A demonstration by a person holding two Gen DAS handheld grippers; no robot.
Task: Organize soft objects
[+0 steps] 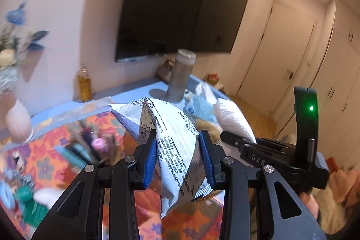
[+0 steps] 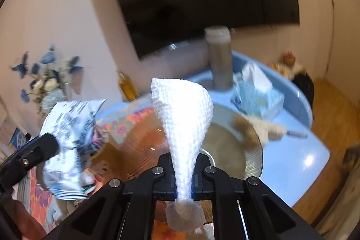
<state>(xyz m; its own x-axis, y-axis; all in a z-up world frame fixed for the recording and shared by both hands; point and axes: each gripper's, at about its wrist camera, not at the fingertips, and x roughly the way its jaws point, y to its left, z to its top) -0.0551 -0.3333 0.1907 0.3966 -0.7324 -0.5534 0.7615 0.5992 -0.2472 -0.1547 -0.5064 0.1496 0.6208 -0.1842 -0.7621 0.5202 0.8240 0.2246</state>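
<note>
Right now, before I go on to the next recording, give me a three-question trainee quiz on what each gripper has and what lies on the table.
1. True or false: the left gripper is shut on a printed white packet.
2. What does the right gripper hold? A) the amber bottle B) a white knitted cloth C) the tissue pack
3. Fill in: the tall brown container stands on the ____ table.

Key: 1 true; 2 B; 3 blue.
</note>
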